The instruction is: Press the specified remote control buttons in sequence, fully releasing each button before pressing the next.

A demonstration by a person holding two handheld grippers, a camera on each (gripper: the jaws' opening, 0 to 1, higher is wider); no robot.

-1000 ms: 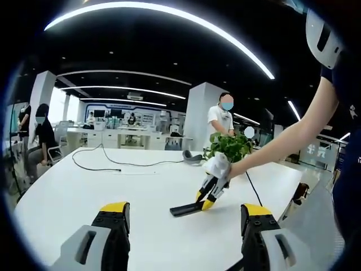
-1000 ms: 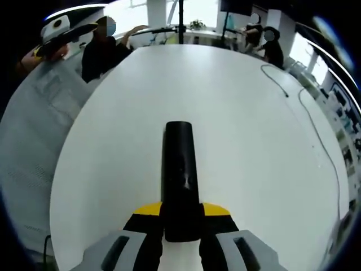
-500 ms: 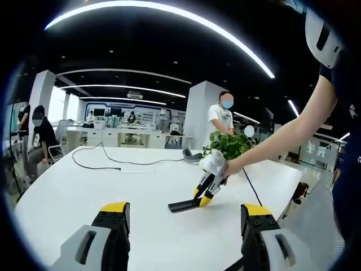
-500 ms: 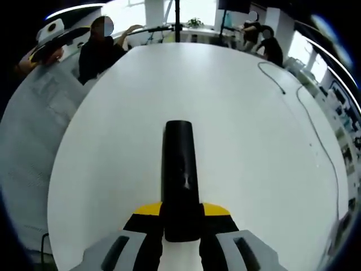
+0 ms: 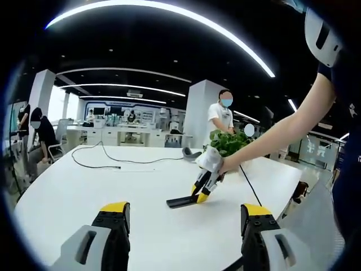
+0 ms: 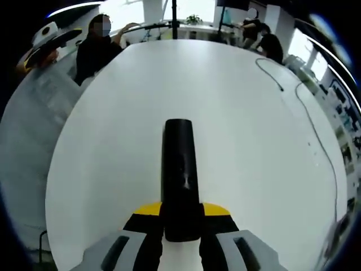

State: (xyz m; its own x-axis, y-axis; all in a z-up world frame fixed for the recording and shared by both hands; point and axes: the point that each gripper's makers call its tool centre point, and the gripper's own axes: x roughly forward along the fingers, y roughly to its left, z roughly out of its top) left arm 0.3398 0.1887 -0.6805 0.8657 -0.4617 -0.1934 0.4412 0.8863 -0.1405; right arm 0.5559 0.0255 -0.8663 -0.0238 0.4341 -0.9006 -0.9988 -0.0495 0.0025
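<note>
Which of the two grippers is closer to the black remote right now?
Right. The right gripper is clamped on the near end of the remote, holding it over the table. The left gripper is open and set well back from it.

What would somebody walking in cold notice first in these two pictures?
Most likely the black remote, clamped in the right claw and jutting out over the big white table. In the left gripper view, that same remote sits mid-table with a green plant behind it, while the left claw stands open, holding nothing.
</note>
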